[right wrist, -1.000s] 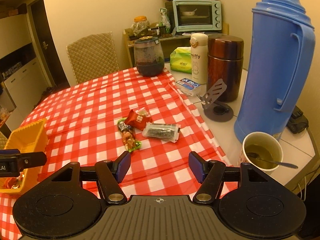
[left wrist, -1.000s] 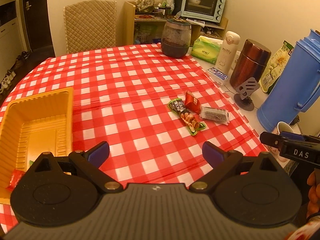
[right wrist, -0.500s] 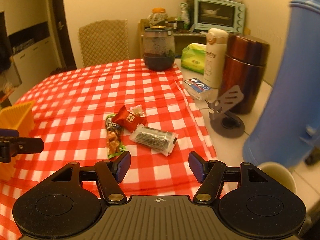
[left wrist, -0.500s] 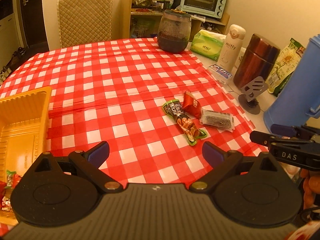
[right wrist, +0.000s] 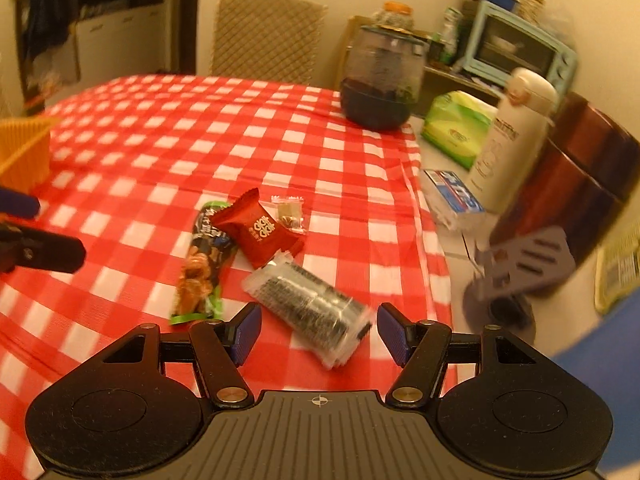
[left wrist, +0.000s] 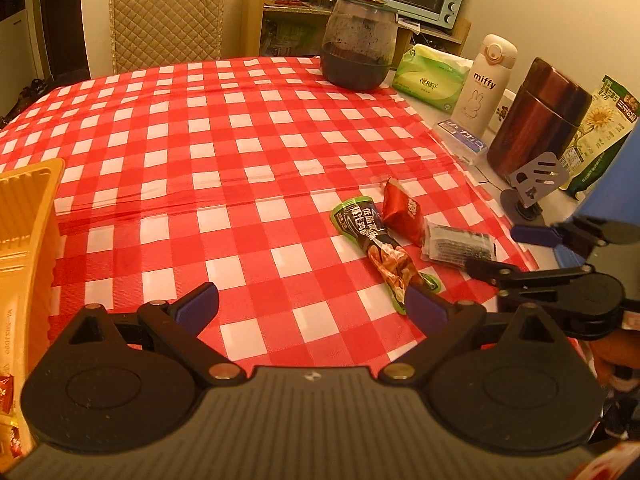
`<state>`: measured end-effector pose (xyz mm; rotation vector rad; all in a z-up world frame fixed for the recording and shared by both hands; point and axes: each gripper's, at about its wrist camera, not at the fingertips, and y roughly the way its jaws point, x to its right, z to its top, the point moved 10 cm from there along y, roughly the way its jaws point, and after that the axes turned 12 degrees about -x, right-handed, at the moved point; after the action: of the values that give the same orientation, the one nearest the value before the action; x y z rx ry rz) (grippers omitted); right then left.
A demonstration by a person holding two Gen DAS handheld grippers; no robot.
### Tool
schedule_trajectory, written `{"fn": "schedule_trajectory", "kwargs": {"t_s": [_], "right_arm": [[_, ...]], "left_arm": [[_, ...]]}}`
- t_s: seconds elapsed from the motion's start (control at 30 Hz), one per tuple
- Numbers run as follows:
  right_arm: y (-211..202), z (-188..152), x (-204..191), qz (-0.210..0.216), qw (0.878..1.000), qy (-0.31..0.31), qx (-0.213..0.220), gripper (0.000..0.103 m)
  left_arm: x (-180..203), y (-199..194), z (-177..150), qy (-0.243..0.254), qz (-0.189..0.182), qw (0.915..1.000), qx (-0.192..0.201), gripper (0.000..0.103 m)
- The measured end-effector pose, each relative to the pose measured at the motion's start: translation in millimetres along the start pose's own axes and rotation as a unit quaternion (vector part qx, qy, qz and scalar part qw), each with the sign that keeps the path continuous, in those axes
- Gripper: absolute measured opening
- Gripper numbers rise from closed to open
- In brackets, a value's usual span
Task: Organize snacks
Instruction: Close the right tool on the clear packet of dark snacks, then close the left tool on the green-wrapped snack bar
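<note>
— Both grippers hang over a red-and-white checked tablecloth (left wrist: 240, 128). How do their jaws stand?

— Right gripper (right wrist: 318, 332): jaws parted about halfway, nothing gripped, its blue pads on either side of the near end of a clear packet of dark snacks (right wrist: 308, 308) without touching it. Left gripper (left wrist: 312, 304): jaws spread wide and empty above bare cloth, its right pad just beside the tail of a long green snack wrapper (left wrist: 380, 252).

— Where are the snacks?

— Clustered near the cloth's right edge. The green wrapper, printed with nuts and Chinese characters too small to read, lies touching a red pillow pack (right wrist: 258, 232) marked in white with what looks like "QQ" lettering. A small clear candy wrapper (right wrist: 290, 214) sits just behind the red one, and the clear packet lies beside it on the near side. An orange plastic tray (left wrist: 28, 216) stands well apart at the left, with red-wrapped sweets in its lower corner.

— Any other writing?

— A white flask (left wrist: 482, 84) reads "miffy" above a rabbit drawing. A green tissue pack (left wrist: 430, 76) and a sunflower-printed bag (left wrist: 600, 128) carry Chinese text I cannot make out.

— And the hands' pose?

— Both tools tilt down toward the table. In the left view the right gripper reaches in from the right edge, one finger (left wrist: 532, 234) above the other, part of a hand (left wrist: 612, 356) behind it.
</note>
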<state>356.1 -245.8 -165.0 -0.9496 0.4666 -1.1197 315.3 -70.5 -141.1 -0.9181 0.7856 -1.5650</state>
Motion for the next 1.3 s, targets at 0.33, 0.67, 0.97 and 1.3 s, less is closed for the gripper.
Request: {"fn": "schedule_trajectory", "kwargs": {"t_s": [0.33, 0.67, 0.97, 1.3], "right_arm": [[42.9, 10.2, -0.4, 0.003, 0.998, -0.055, -0.030, 0.064], [29.1, 3.5, -11.3, 0.065, 0.997, 0.010, -0.035, 0.040], [11.9, -7.6, -45.0, 0.132, 0.991, 0.012, -0.026, 0.039], [-0.7, -32.2, -10.9, 0.052, 0.991, 0.119, -0.009, 0.039]], "left_arm": [[-6.1, 11.0, -1.0, -0.011, -0.006, 0.9999, -0.006, 0.098], [-4.5, 18.0, 4.8, -0.007, -0.009, 0.9999, -0.002, 0.098], [1.4, 29.5, 13.7, 0.008, -0.020, 0.9997, 0.009, 0.089], [40.4, 61.1, 21.2, 0.073, -0.024, 0.9970, 0.009, 0.050]]}}
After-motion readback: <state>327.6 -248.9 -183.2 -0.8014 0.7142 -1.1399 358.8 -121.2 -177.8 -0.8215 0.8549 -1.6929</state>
